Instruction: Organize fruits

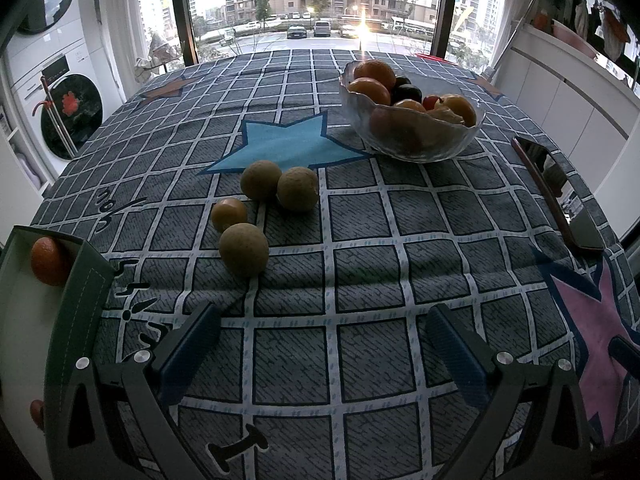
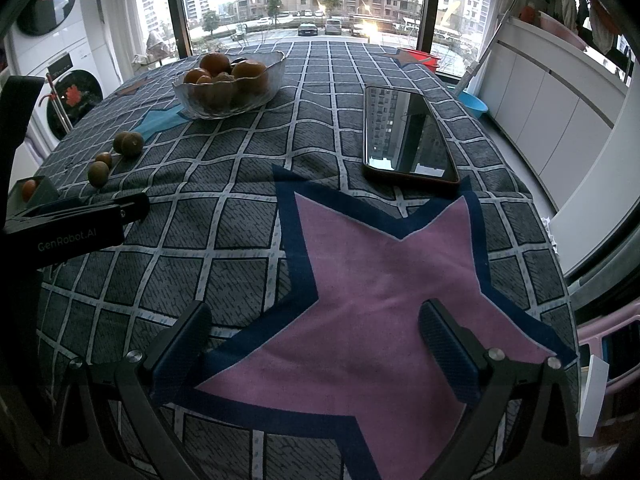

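Note:
Several small round brownish-green fruits (image 1: pixel 244 249) lie loose on the checked tablecloth, ahead of my left gripper (image 1: pixel 320 344), which is open and empty. They also show in the right wrist view (image 2: pixel 128 144) at far left. A glass bowl (image 1: pixel 412 144) of oranges and dark fruits stands beyond them; it also shows in the right wrist view (image 2: pixel 230 104). A green box (image 1: pixel 84 292) at the left edge holds an orange fruit (image 1: pixel 48 261). My right gripper (image 2: pixel 316 344) is open and empty over a pink star patch (image 2: pixel 372 280).
A phone (image 2: pixel 406 136) lies face up on the right side of the table; it also shows in the left wrist view (image 1: pixel 560 196). The left gripper's body (image 2: pixel 76 224) shows at the left of the right wrist view. Washing machines (image 1: pixel 60 80) stand left, white cabinets (image 2: pixel 552 112) right.

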`<state>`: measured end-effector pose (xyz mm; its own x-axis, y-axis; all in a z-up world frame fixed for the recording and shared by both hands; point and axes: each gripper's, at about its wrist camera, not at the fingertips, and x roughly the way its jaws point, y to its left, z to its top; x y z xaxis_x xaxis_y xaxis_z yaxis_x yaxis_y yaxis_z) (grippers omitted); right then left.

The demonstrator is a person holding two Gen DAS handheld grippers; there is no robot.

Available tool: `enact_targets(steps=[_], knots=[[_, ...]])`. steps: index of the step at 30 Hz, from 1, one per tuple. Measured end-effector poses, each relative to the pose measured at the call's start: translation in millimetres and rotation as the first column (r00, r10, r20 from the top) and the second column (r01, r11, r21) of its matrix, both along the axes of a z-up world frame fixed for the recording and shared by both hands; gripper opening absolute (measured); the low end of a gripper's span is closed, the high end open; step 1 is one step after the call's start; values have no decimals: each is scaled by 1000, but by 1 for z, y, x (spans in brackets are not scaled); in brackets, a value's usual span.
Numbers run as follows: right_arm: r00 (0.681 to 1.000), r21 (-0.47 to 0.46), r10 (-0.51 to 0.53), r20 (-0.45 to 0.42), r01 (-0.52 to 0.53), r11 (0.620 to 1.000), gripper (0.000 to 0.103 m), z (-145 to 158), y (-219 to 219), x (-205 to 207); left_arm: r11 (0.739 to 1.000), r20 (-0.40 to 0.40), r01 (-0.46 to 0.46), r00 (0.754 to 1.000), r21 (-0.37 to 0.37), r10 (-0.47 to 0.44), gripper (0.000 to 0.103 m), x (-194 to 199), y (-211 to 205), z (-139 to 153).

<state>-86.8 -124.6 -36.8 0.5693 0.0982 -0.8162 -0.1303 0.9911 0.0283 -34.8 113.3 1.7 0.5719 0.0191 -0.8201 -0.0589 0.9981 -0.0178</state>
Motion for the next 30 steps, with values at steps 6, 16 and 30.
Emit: enact_targets(steps=[6, 16, 30], knots=[[1000, 0, 0, 0, 0, 1000, 103, 0, 0, 0, 1000, 0, 0, 1000, 0, 0, 103, 0, -1, -1], [1000, 0, 0, 0, 0, 1000, 103, 0, 0, 0, 1000, 0, 0, 1000, 0, 0, 103, 0, 0, -1], [1000, 0, 0, 0, 0, 1000, 103, 0, 0, 0, 1000, 0, 1, 1000, 0, -1, 103, 0, 1, 1]])
